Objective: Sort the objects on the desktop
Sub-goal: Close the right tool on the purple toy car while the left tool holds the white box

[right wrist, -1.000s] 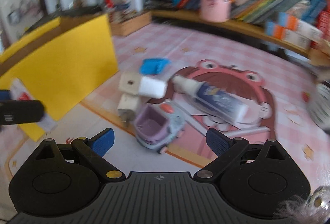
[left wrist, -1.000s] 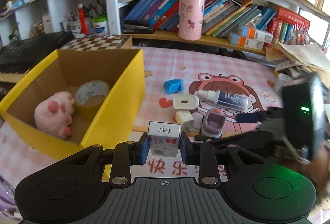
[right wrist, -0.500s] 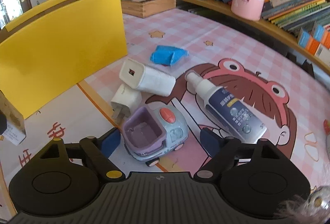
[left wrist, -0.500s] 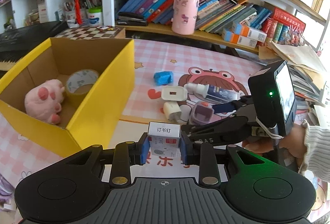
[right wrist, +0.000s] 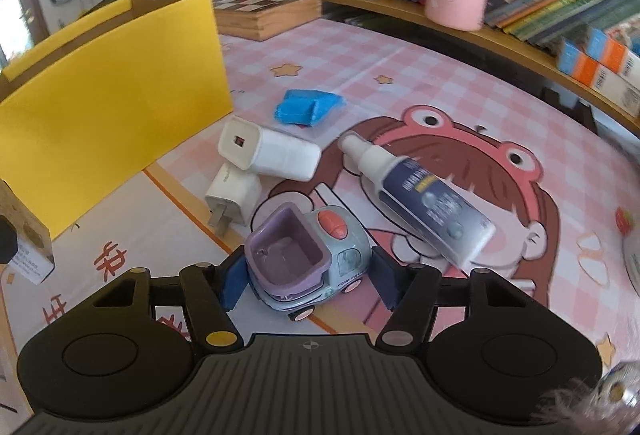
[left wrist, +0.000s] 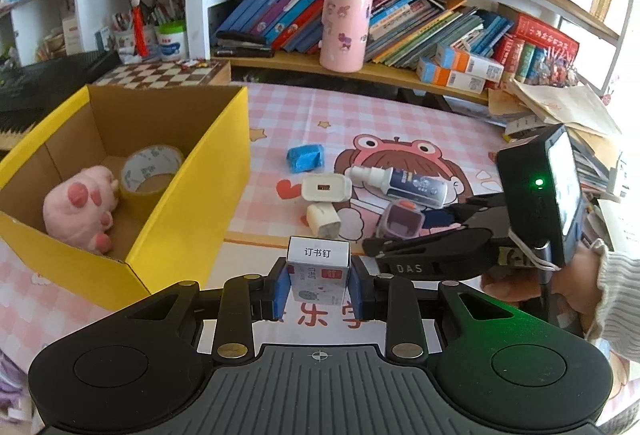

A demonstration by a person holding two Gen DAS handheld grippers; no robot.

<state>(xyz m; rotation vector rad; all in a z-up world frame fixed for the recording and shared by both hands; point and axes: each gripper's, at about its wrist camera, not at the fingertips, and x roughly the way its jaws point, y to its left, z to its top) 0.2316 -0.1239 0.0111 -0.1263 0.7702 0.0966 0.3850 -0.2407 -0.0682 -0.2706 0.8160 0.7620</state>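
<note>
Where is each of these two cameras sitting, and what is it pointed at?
Left wrist view: sits on the left hand-held gripper, looking down along its fingers at the staple box it clamps, the yellow box and the desk; the person's right hand and sleeve show.
Right wrist view: sits on the right hand-held gripper, looking down at the toy truck between its closing jaws; no hand shows.
Shared: yellow box, toy truck, spray bottle, both chargers, blue packet, pink cup.
</note>
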